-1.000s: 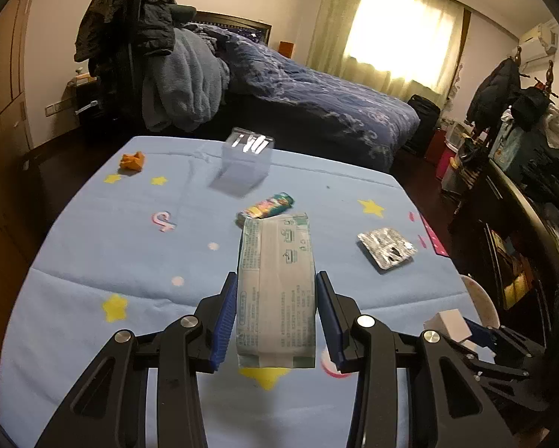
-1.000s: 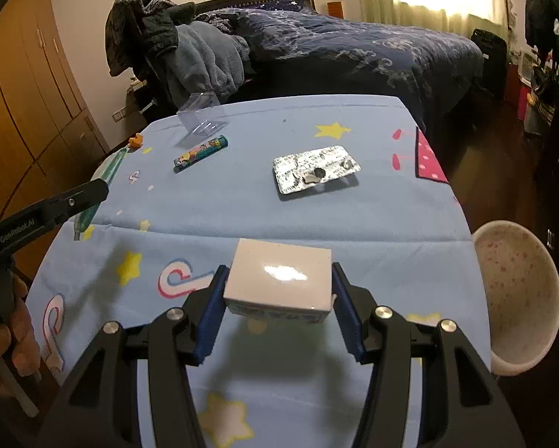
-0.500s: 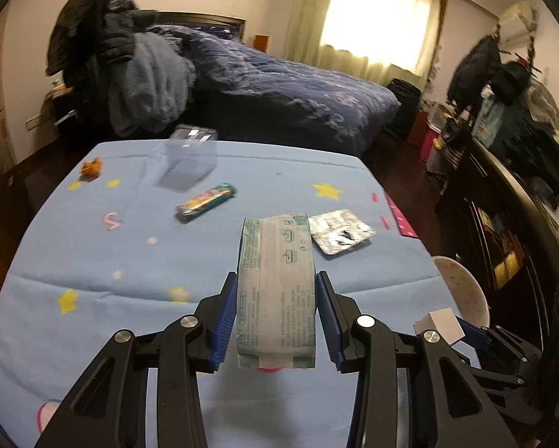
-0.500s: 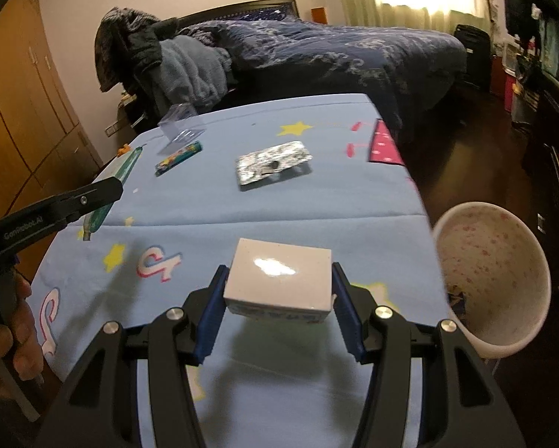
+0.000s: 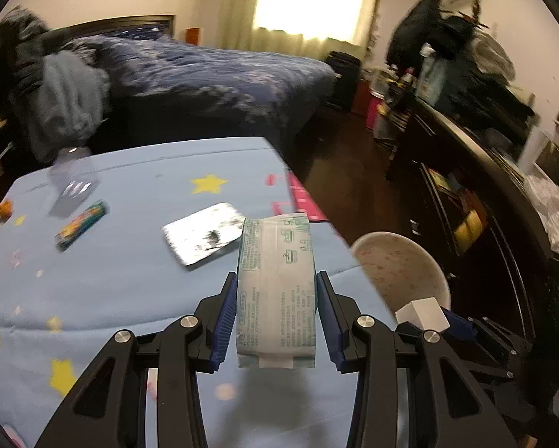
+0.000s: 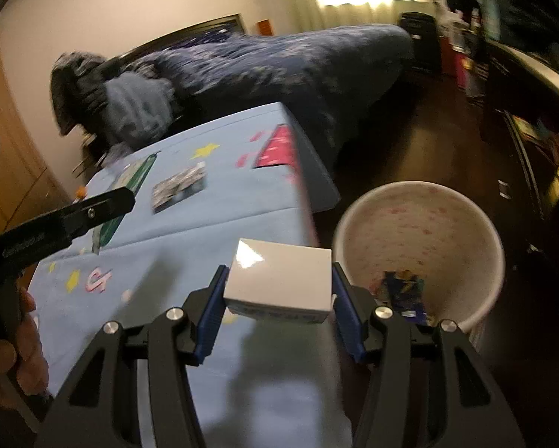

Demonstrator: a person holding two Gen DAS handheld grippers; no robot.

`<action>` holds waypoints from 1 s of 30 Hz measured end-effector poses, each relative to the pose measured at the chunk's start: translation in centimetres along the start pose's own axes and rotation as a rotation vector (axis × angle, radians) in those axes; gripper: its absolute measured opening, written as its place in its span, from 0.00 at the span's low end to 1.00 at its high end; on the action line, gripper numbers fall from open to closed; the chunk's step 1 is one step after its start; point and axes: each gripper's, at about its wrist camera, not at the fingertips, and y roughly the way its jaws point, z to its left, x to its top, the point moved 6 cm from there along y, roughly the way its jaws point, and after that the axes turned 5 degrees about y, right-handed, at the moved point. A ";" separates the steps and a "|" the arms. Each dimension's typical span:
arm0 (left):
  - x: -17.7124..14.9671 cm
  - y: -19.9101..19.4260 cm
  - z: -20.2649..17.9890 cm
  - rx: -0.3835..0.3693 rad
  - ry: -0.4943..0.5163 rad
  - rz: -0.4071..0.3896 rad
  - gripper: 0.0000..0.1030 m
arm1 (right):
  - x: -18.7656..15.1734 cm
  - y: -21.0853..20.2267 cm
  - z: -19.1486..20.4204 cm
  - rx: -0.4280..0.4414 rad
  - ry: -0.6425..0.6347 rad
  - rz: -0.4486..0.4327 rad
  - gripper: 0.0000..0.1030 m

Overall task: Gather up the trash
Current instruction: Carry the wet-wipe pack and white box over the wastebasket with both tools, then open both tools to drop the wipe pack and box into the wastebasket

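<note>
Left wrist view: my left gripper [image 5: 276, 321] has its fingers clamped on a pale green printed tissue packet [image 5: 276, 291] above the blue star-patterned tabletop [image 5: 130, 280]. My right gripper [image 6: 277, 304] has its fingers clamped on a small white cardboard box [image 6: 279, 280], just beside the white speckled round bin [image 6: 421, 231], which holds a dark wrapper.

- Bed [image 5: 212, 71], dark blue patterned quilt, behind table.
- Grey-blue garment heap [image 5: 66, 100] at bed's left end.
- Bright curtained window [image 5: 313, 0].
- Dark cluttered sideboard [image 5: 477, 171], right.
</note>
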 end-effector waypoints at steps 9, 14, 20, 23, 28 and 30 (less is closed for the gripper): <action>1.9 2.6 -5.8 -0.078 0.108 0.010 0.41 | 1.0 -1.0 -6.4 -0.089 0.103 -0.049 0.52; 2.7 4.2 -8.7 -0.121 0.153 0.023 0.41 | 1.7 -1.2 -9.6 -0.144 0.150 -0.077 0.52; 3.6 6.6 -11.7 -0.166 0.188 0.043 0.41 | 2.0 0.0 -12.6 -0.197 0.195 -0.078 0.52; 3.8 8.1 -13.1 -0.182 0.198 0.063 0.41 | 2.0 0.7 -13.7 -0.216 0.207 -0.070 0.52; 4.0 10.5 -14.5 -0.175 0.214 0.092 0.41 | 1.9 1.7 -15.5 -0.245 0.232 -0.060 0.52; 4.0 11.4 -14.9 -0.181 0.214 0.108 0.41 | 1.8 2.1 -16.2 -0.253 0.242 -0.056 0.52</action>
